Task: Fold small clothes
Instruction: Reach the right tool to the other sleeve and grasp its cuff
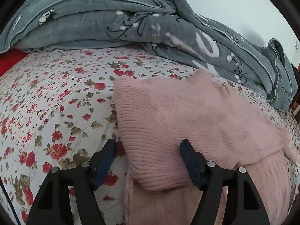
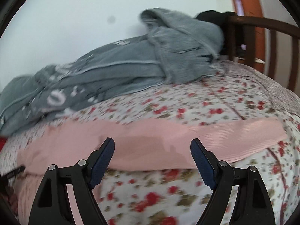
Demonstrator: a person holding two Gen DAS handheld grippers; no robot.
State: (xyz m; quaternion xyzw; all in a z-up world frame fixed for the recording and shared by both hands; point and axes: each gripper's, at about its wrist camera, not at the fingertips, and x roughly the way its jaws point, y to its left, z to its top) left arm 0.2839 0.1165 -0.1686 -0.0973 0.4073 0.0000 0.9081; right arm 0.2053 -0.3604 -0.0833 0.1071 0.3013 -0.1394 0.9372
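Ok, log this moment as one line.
task: fold small clothes | left gripper: open, straddling folded pink sweater edge | right gripper: open, empty | surface: floral bedsheet

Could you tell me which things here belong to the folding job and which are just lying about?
Belongs to the job:
pink knitted garment

Just lying about:
grey blanket
floral bedsheet
red cloth
wooden chair

open floral sheet (image 1: 56, 93) left of pink sweater (image 1: 178, 121), bunched grey blanket (image 1: 112, 24) blocking behind, wooden chair (image 2: 262, 43) far right
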